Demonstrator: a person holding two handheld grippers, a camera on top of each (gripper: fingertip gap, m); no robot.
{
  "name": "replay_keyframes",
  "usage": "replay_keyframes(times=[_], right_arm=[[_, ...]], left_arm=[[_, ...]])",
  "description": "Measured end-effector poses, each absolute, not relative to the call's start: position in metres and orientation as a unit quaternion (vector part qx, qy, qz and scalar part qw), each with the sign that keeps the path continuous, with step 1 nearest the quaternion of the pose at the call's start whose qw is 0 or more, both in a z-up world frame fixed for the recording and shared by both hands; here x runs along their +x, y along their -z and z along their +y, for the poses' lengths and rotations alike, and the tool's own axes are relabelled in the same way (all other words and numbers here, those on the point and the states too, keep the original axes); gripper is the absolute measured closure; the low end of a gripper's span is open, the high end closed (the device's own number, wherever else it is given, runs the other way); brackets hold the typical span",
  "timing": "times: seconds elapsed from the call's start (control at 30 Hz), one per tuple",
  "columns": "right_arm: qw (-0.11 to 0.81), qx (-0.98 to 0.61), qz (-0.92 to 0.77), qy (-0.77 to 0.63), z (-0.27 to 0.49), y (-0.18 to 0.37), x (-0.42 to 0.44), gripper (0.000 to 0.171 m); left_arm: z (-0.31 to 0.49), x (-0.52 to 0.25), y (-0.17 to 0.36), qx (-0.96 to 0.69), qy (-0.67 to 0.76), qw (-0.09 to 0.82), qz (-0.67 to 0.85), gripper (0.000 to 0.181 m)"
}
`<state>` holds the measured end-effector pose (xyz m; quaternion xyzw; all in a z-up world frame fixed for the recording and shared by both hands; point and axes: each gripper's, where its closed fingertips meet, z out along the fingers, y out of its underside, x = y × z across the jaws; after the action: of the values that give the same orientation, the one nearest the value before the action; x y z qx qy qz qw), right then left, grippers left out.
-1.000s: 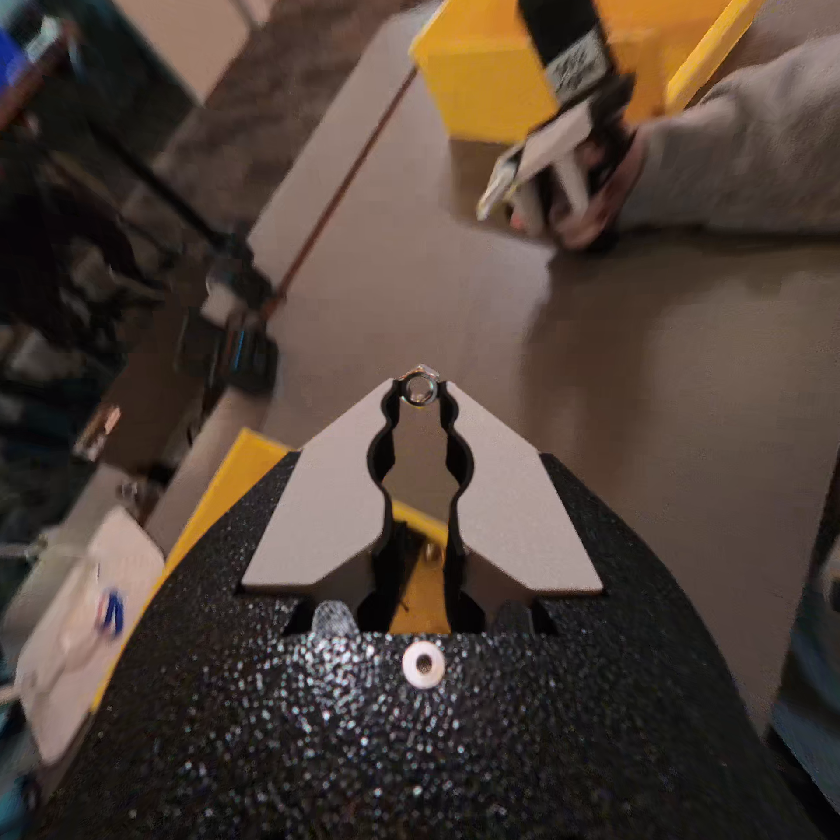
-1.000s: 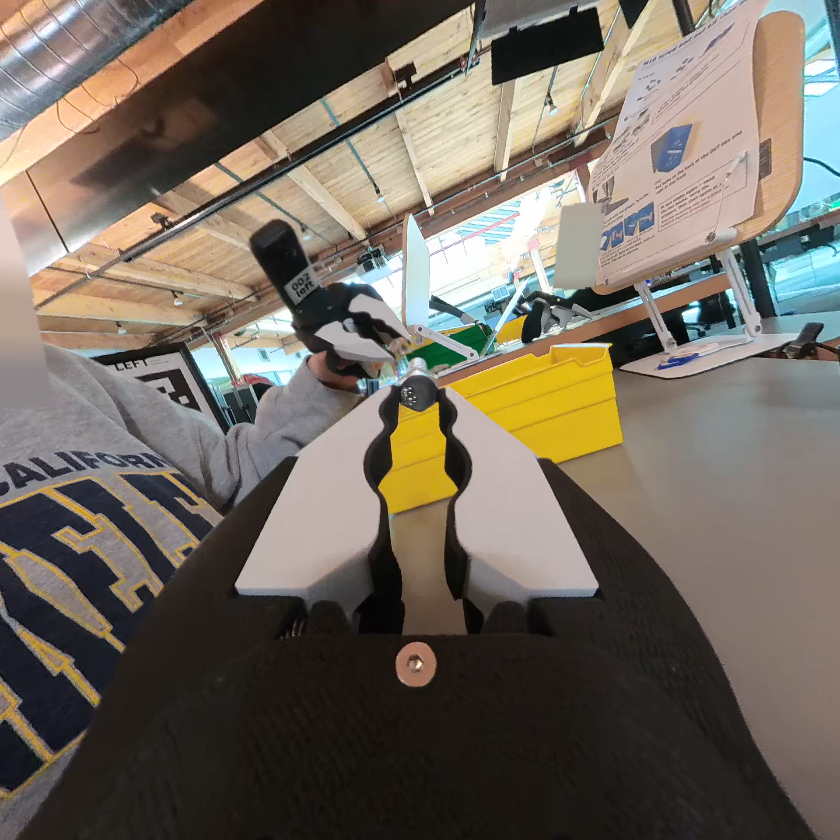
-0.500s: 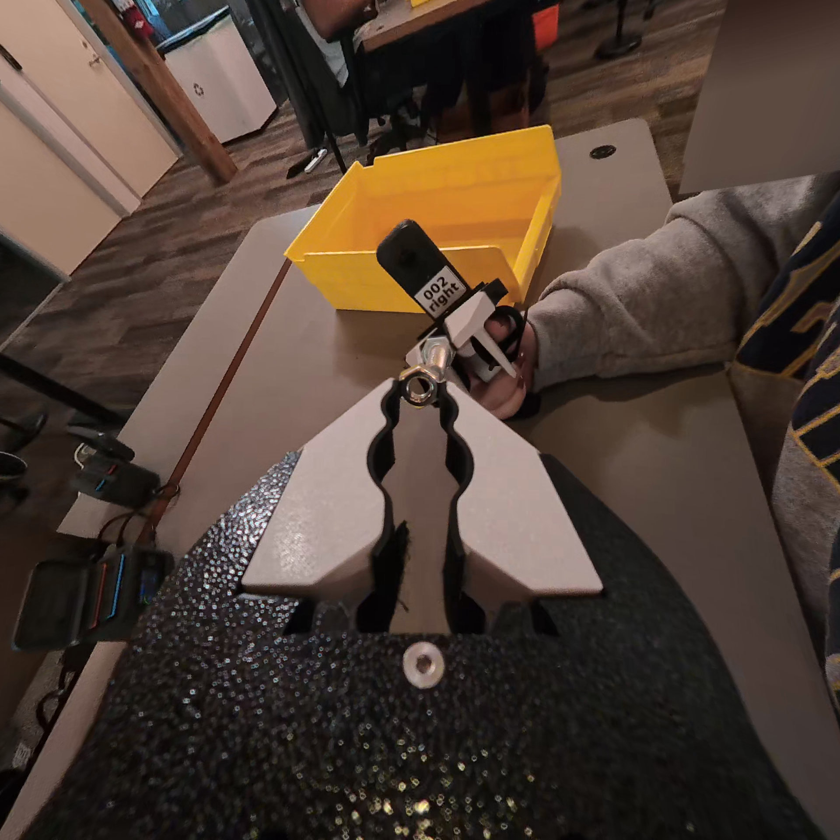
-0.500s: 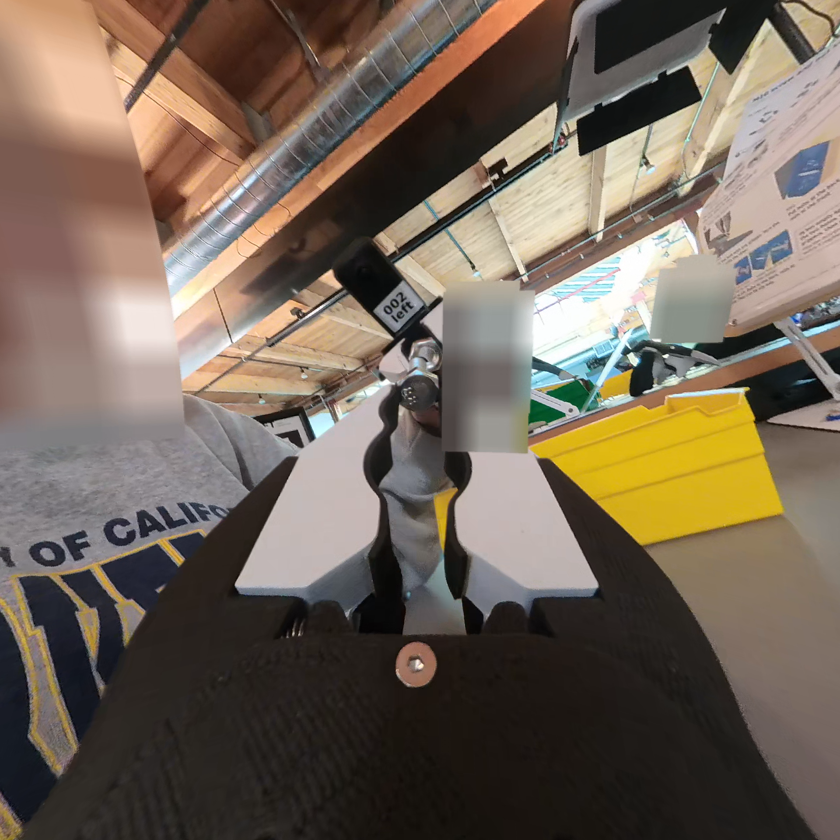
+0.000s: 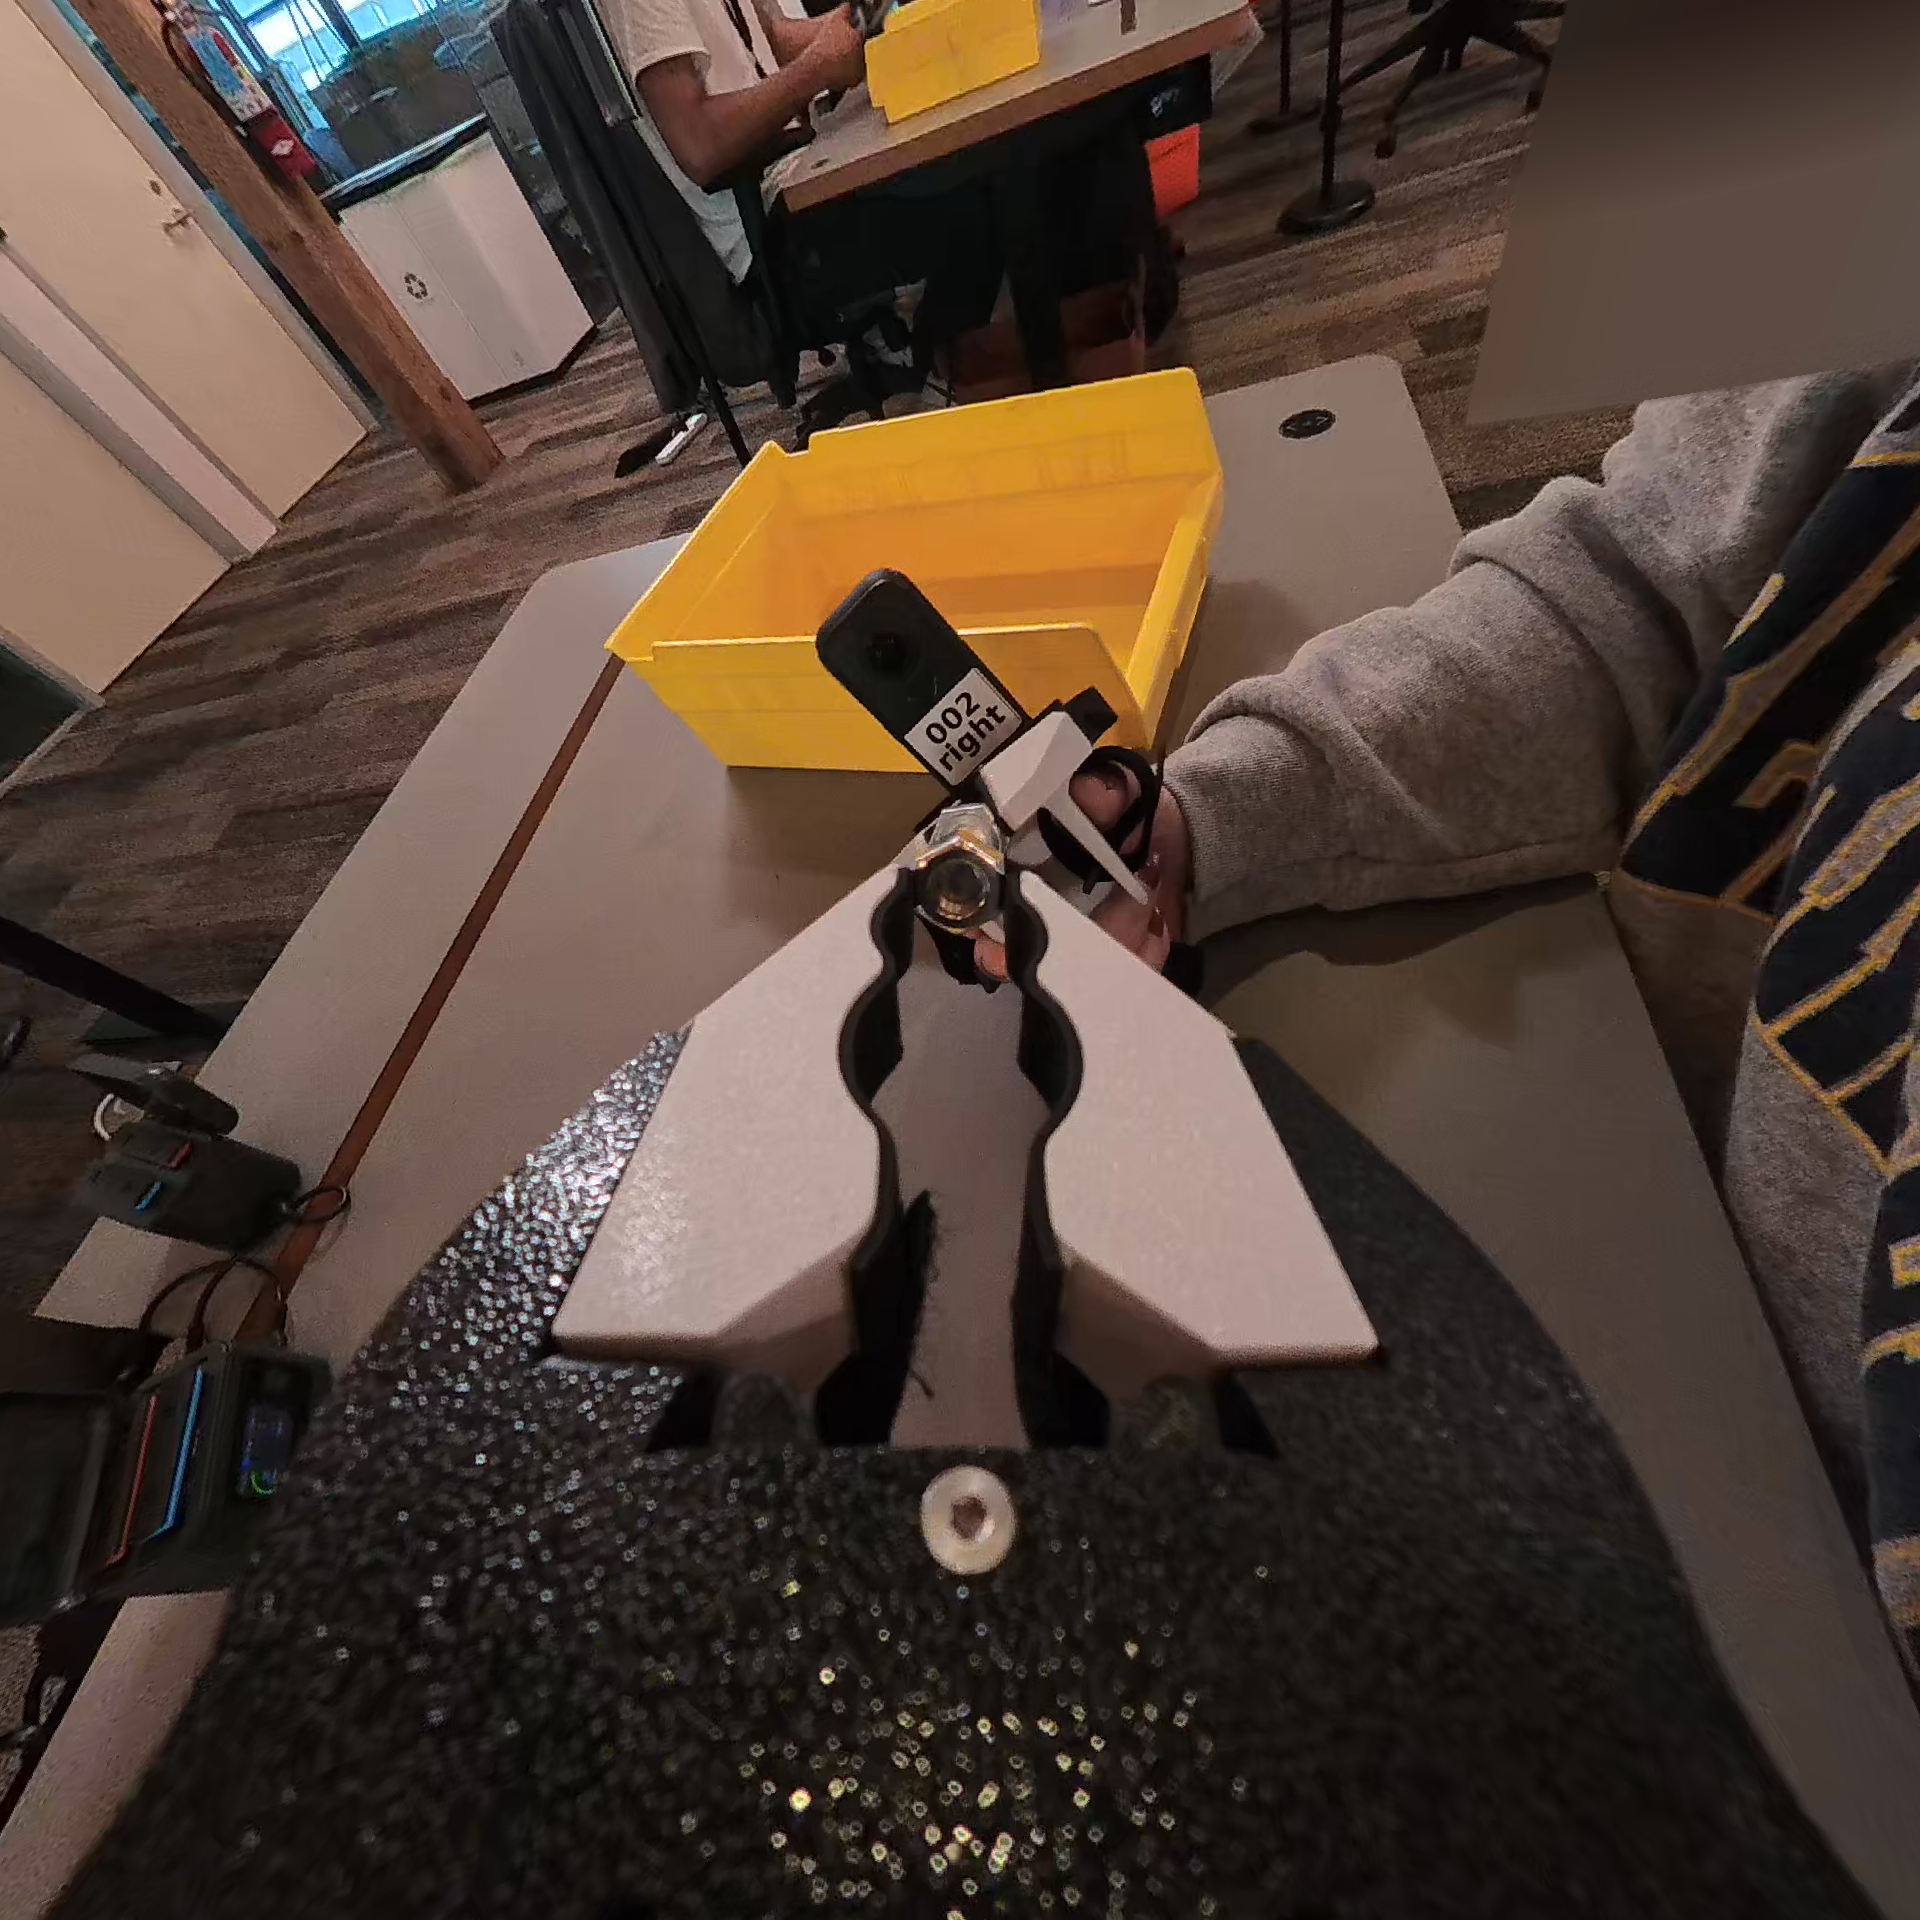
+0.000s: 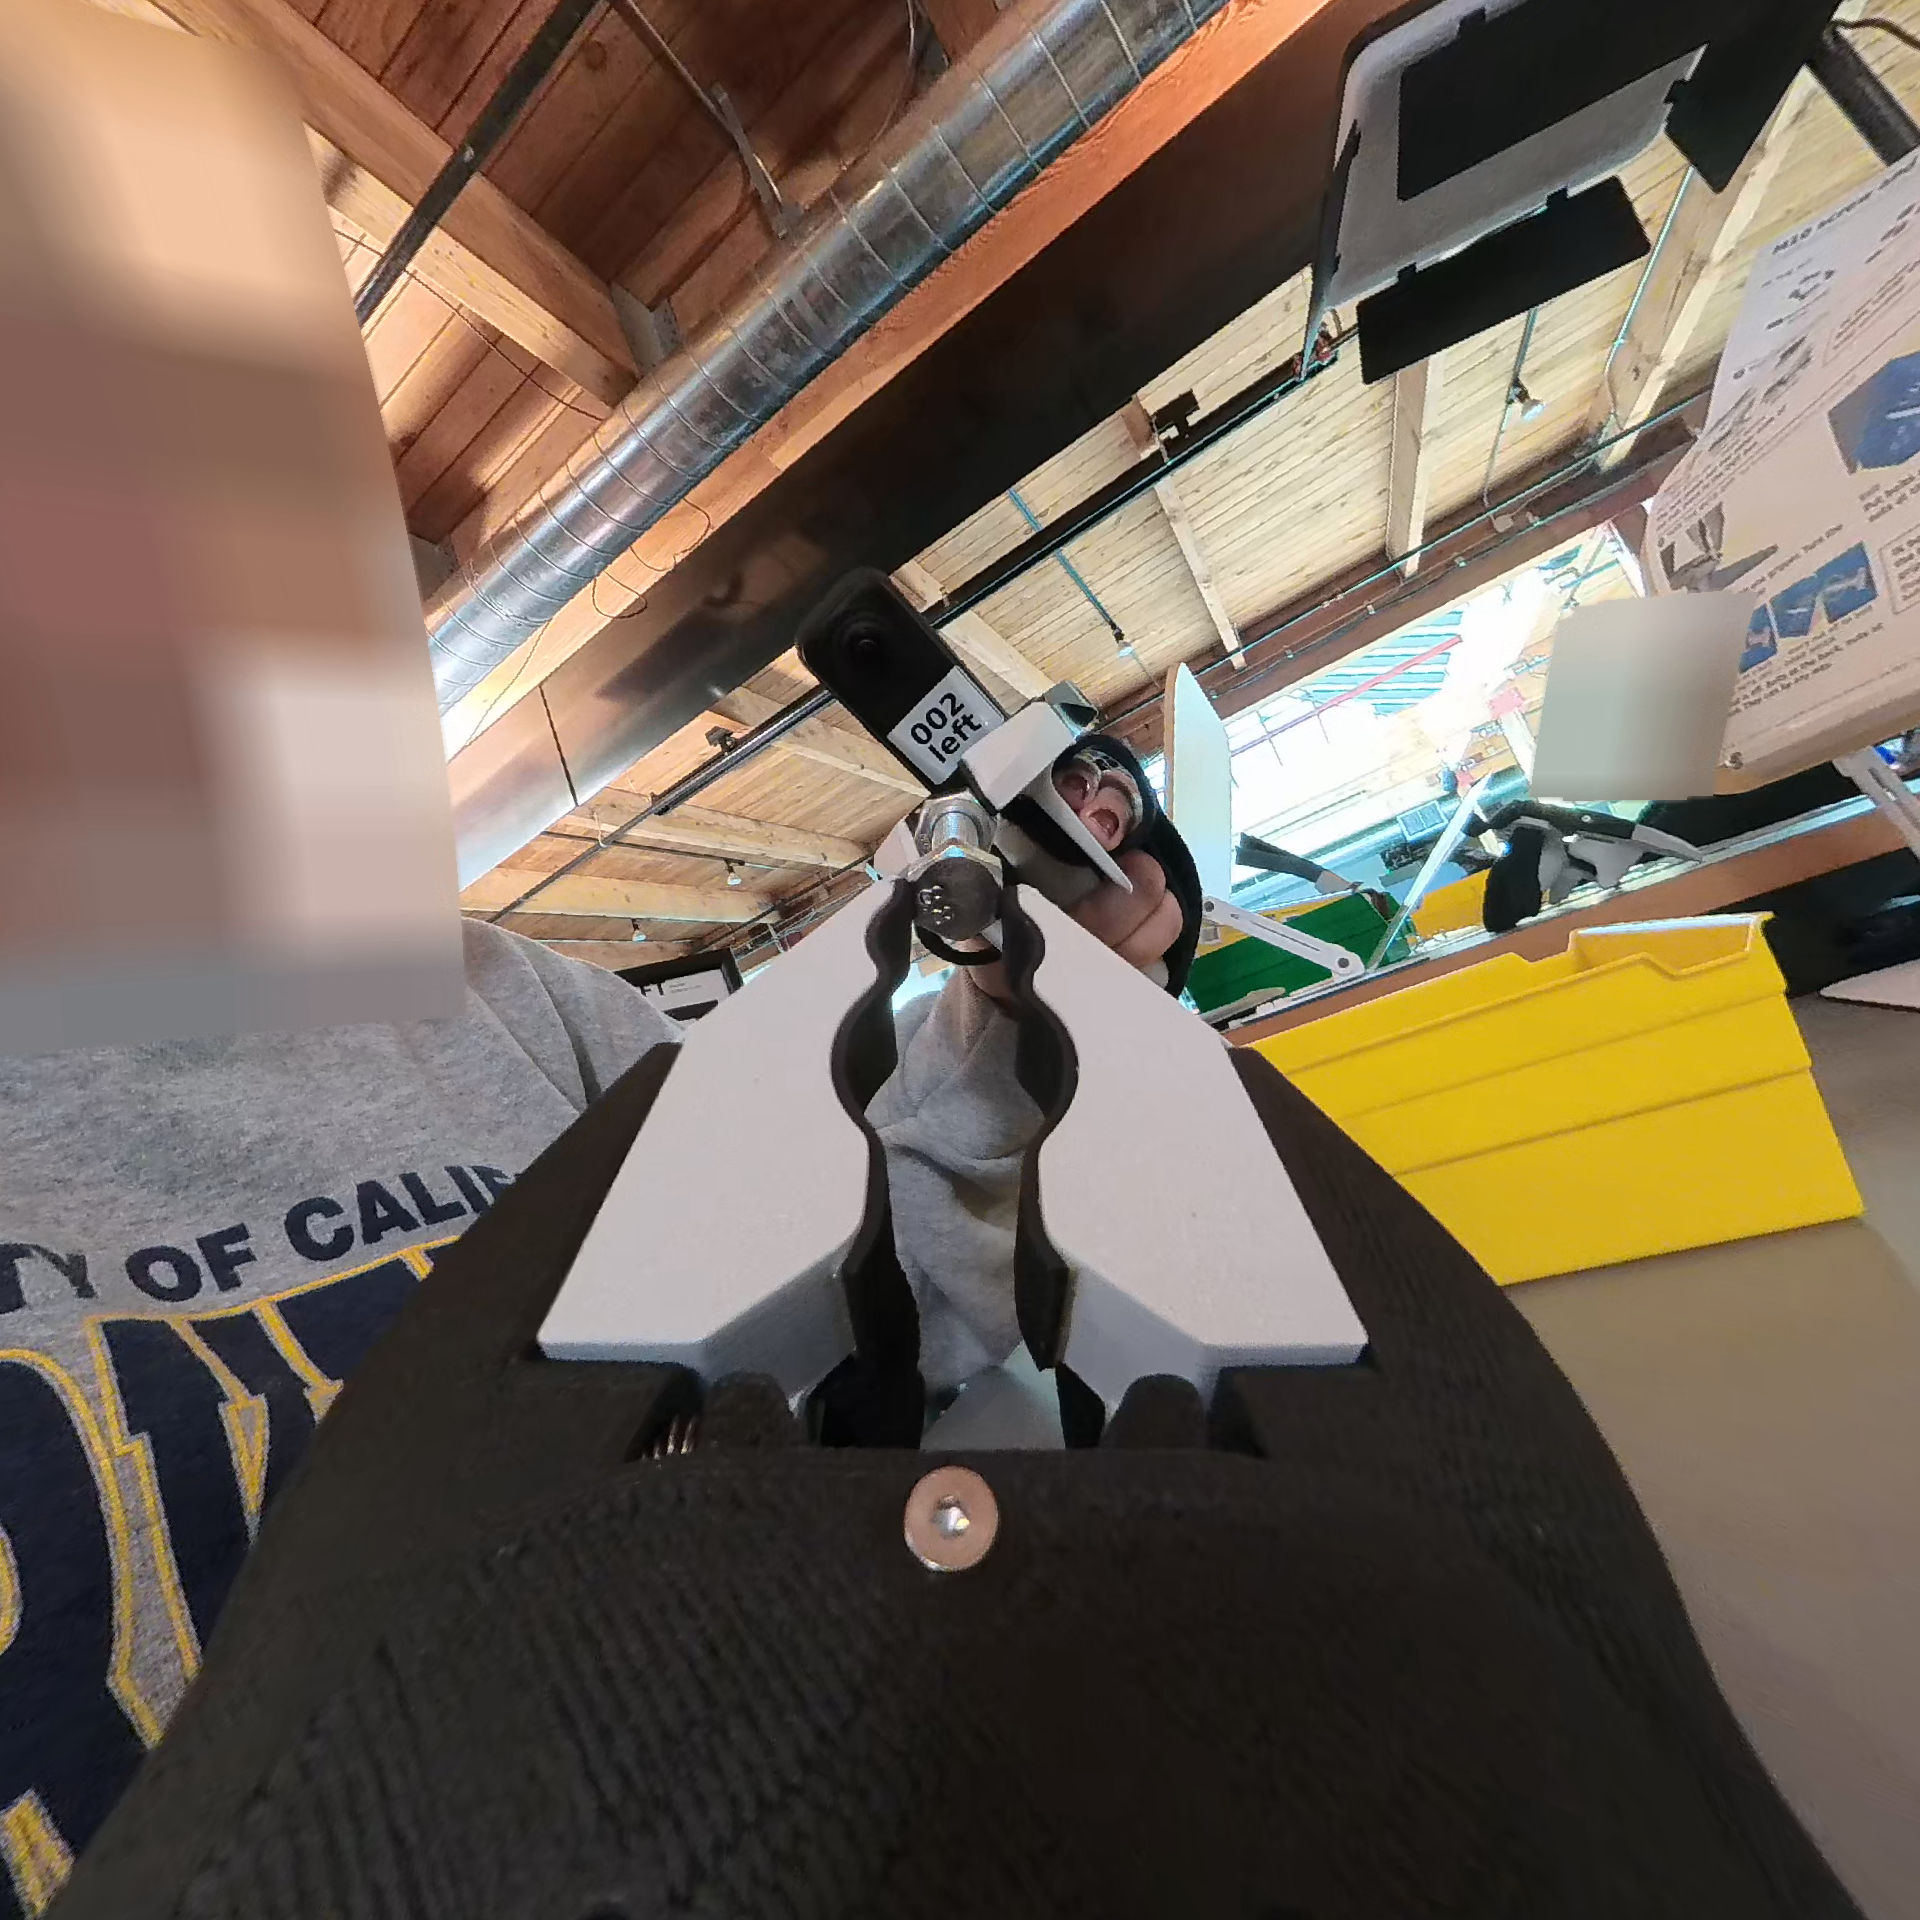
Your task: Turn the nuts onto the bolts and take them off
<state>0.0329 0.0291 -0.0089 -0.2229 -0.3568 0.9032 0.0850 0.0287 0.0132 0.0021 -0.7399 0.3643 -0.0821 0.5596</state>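
My left gripper [image 5: 956, 899] is shut on a silver hex nut [image 5: 954, 891]. The end of a bolt sits in the nut's hole. My right gripper [image 6: 954, 912] is shut on the bolt's silver head [image 6: 951, 902]. The two grippers face each other tip to tip above the grey table [image 5: 1455, 1143]. In the left wrist view the right gripper [image 5: 982, 831] shows just beyond the nut. In the right wrist view the bolt's shank runs to the nut [image 6: 940, 823], which sits at the left gripper [image 6: 961, 826].
A yellow bin [image 5: 831, 717] stands on the table behind the grippers and also shows in the right wrist view [image 6: 1558, 1122]. The person's grey sleeve [image 5: 1455, 707] lies at the right. A black device [image 5: 187, 1455] sits by the table's left edge. An instruction board [image 6: 1818, 520] stands far right. My two grippers' fingertips are within a few centimetres of each other.
My left gripper swung up from facing the table and closed in on the right gripper. The nut has met the bolt's end. The right gripper tilted upward toward the left one.
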Motion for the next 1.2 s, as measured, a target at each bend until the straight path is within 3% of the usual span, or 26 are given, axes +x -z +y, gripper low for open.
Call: replay_keyframes(times=[0.37,0.67,1.2], right_arm=[[0.078,-0.23,-0.373,-0.895,0.026,0.012,0.032,0.156],[0.0,-0.214,-0.364,-0.907,0.019,0.012,0.038,0.156],[0.006,-0.202,-0.34,-0.918,0.026,0.006,0.041,0.156]], left_arm=[[0.011,0.028,0.0,-0.748,0.09,0.544,0.369,0.166],[0.007,0.034,-0.002,-0.754,0.107,0.525,0.379,0.167],[0.014,0.038,-0.007,-0.756,0.115,0.522,0.376,0.167]])
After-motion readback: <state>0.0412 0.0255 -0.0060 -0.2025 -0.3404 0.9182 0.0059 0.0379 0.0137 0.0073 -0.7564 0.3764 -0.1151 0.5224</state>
